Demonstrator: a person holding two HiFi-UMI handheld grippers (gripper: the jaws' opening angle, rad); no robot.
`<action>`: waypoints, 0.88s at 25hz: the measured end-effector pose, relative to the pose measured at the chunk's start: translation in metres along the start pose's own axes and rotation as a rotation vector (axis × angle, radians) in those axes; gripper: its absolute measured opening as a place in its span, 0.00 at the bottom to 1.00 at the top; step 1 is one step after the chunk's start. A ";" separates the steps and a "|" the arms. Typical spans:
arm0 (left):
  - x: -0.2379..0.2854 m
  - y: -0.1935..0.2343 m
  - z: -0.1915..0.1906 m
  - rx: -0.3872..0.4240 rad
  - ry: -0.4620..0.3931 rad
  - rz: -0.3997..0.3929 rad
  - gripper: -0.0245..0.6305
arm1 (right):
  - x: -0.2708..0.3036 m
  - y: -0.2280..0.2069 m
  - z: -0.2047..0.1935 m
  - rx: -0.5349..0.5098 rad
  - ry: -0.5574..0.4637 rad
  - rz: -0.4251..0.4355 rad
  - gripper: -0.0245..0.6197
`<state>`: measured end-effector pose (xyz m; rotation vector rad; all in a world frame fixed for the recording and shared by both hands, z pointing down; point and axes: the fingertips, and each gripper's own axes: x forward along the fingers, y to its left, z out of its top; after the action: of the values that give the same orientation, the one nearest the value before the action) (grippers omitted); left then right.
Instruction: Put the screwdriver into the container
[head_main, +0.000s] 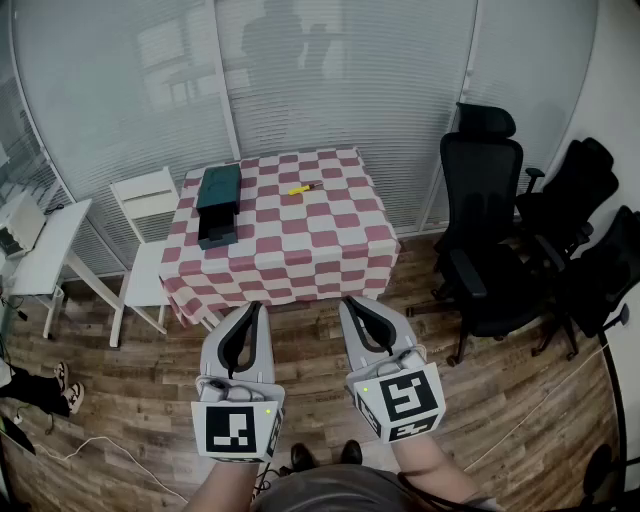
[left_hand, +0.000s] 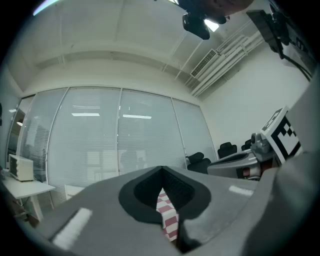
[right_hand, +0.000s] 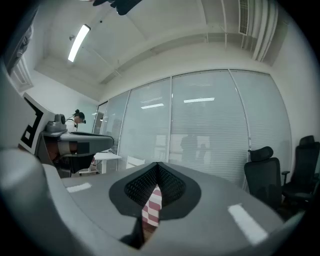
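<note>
A yellow-handled screwdriver (head_main: 301, 188) lies on the red-and-white checked table (head_main: 320, 240), toward its far side. The dark green container (head_main: 218, 205), a small box with an open drawer, stands near the table's left edge. Both grippers hang well short of the table, over the wooden floor. My left gripper (head_main: 254, 307) has its jaws closed tip to tip with nothing between them. My right gripper (head_main: 349, 303) is shut and empty too. In each gripper view only a sliver of the checked cloth (left_hand: 167, 212) (right_hand: 152, 202) shows through the gap behind the closed tips.
A white chair (head_main: 145, 235) stands left of the table, with a white desk (head_main: 40, 250) further left. Black office chairs (head_main: 485, 230) crowd the right side. Frosted glass walls (head_main: 330, 70) close the room behind the table. Wooden floor (head_main: 300, 310) lies between me and the table.
</note>
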<state>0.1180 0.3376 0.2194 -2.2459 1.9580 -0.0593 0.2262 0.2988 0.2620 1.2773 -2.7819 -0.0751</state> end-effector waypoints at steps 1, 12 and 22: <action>0.001 -0.001 0.001 0.001 0.000 0.000 0.04 | -0.001 -0.001 0.000 0.001 0.000 0.000 0.07; 0.007 -0.026 0.003 0.010 0.003 0.012 0.04 | -0.013 -0.021 -0.005 0.011 0.008 0.017 0.07; 0.014 -0.037 0.002 0.009 0.005 0.087 0.04 | -0.015 -0.042 -0.015 0.000 0.021 0.049 0.08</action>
<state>0.1563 0.3285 0.2217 -2.1547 2.0506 -0.0633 0.2696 0.2826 0.2731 1.2018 -2.7934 -0.0590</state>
